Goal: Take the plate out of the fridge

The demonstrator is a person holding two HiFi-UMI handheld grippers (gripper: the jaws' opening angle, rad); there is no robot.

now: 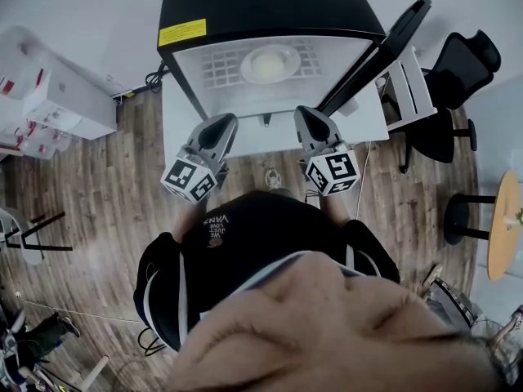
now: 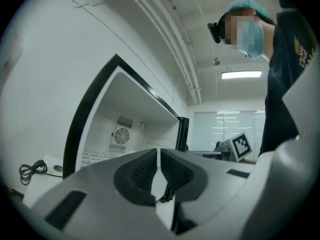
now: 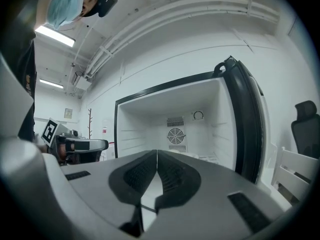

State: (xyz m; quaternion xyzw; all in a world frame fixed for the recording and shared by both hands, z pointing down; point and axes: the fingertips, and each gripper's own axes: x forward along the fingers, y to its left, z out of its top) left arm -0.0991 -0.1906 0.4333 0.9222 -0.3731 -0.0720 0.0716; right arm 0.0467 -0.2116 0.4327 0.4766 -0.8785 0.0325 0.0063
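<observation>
Right claw [image 3: 157, 153] shut; round white plate [image 1: 270, 62] in fridge [image 1: 261, 6].

The person is holding the left gripper [image 1: 219, 126] and right gripper [image 1: 311, 116] side by side ahead of the chest, pointing forward. Their tips seem to be angling slightly inward. Both are sitting with jaws pressed together, gripping nothing.

Our right gripper [image 3: 157, 155], jaws pressed together and empty, faces the open fridge [image 3: 145, 118]. We see its door [image 3: 248, 124] standing at the right and a fan [image 3: 175, 135] at the back.
</observation>
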